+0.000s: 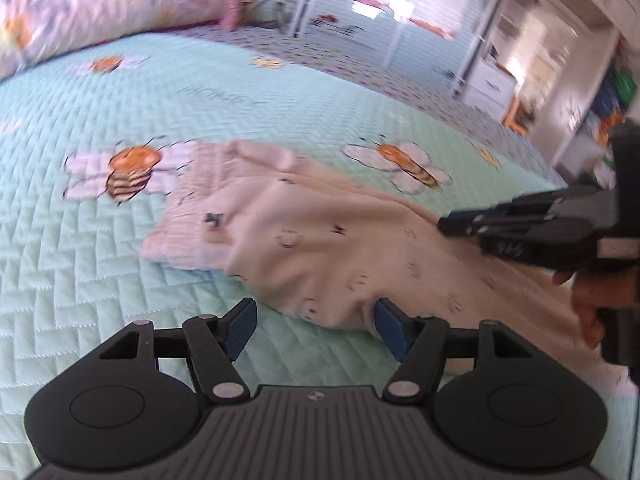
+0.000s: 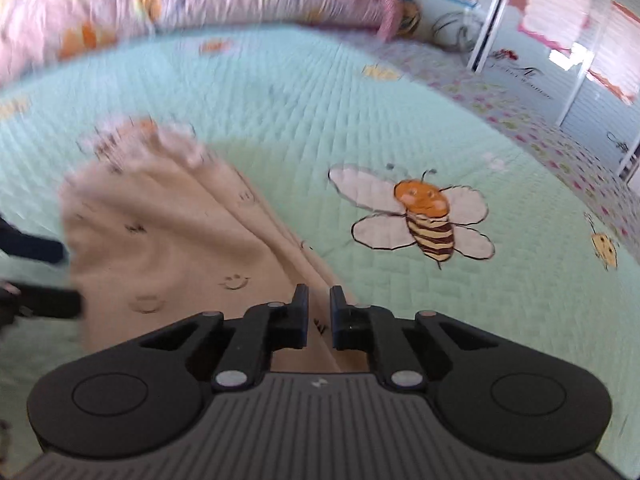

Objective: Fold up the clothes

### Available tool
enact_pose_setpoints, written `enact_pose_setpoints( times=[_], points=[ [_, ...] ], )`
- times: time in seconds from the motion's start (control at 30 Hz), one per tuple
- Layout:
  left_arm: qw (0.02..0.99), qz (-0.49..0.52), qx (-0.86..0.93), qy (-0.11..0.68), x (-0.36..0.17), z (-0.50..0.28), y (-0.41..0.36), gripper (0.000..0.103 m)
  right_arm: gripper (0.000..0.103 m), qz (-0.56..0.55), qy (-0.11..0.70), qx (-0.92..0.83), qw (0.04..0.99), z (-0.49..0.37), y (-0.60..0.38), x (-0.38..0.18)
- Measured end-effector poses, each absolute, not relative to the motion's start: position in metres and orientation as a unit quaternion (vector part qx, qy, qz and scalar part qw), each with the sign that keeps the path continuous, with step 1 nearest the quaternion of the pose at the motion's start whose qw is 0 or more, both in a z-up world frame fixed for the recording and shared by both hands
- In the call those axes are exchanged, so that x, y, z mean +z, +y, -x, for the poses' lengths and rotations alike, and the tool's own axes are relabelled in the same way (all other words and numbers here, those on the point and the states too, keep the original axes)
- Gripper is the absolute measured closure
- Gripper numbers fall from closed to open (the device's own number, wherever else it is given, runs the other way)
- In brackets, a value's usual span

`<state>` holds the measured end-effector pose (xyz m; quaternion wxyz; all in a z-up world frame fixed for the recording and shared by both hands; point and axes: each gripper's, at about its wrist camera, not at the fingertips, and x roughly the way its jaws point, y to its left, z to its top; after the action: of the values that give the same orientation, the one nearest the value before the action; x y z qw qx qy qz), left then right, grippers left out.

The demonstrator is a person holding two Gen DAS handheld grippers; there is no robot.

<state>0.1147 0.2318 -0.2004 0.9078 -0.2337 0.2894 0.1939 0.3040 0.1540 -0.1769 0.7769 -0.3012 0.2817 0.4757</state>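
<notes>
on the quilt (image 1: 120, 240) a beige garment (image 1: 304, 236) is gripped by the right gripper (image 2: 319, 300), the left gripper (image 1: 314, 326) gaping beside its near edge, likely to be closed there.

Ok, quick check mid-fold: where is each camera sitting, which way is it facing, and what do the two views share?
Left wrist: sits behind the left claw, which is open, looking across the bed at the beige garment; the right claw and a hand show at right.
Right wrist: sits behind the right claw, nearly closed with the garment's edge between its fingers, looking over the mint bee quilt; the left claw's dark fingers show at left.
Shared: the garment, the quilt, the pink pillow.
</notes>
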Motion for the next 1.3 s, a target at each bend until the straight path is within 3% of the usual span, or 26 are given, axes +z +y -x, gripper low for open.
enact_pose_setpoints(
  times=[0.07, 0.17, 0.27, 0.33, 0.43, 0.57, 0.73, 0.83, 0.9, 1.3],
  points=[
    [0.911, 0.237, 0.197, 0.275, -0.202, -0.11, 0.234, 0.035, 0.102, 0.31, 0.291, 0.467, 0.776, -0.313, 0.156, -0.176],
    [0.912, 0.237, 0.21, 0.262, -0.199, -0.106, 0.236, 0.035, 0.102, 0.313, 0.291, 0.433, 0.794, -0.323, 0.153, -0.162],
    [0.908, 0.257, 0.216, 0.253, -0.197, -0.097, 0.244, 0.034, 0.092, 0.272, 0.296, 0.45, 0.797, -0.313, 0.161, -0.142],
    [0.9, 0.283, 0.216, 0.252, -0.199, -0.092, 0.253, 0.034, 0.079, 0.266, 0.288, 0.492, 0.777, -0.289, 0.182, -0.133],
    [0.889, 0.316, 0.217, 0.25, -0.201, -0.086, 0.263, 0.034, 0.072, 0.301, 0.269, 0.545, 0.735, -0.245, 0.226, -0.127],
    [0.88, 0.348, 0.209, 0.245, -0.2, -0.082, 0.273, 0.034, 0.054, 0.369, 0.229, 0.573, 0.695, -0.204, 0.281, -0.125],
    [0.868, 0.382, 0.206, 0.241, -0.204, -0.082, 0.282, 0.033, 0.051, 0.437, 0.218, 0.585, 0.647, -0.193, 0.331, -0.131],
    [0.868, 0.382, 0.202, 0.245, -0.204, -0.083, 0.282, 0.033, 0.054, 0.476, 0.265, 0.582, 0.603, -0.202, 0.347, -0.15],
    [0.867, 0.385, 0.2, 0.245, -0.204, -0.082, 0.283, 0.033, 0.083, 0.481, 0.294, 0.58, 0.588, -0.212, 0.349, -0.156],
    [0.862, 0.402, 0.191, 0.244, -0.202, -0.08, 0.286, 0.033, 0.084, 0.396, 0.359, 0.543, 0.648, -0.241, 0.315, -0.157]
  ],
)
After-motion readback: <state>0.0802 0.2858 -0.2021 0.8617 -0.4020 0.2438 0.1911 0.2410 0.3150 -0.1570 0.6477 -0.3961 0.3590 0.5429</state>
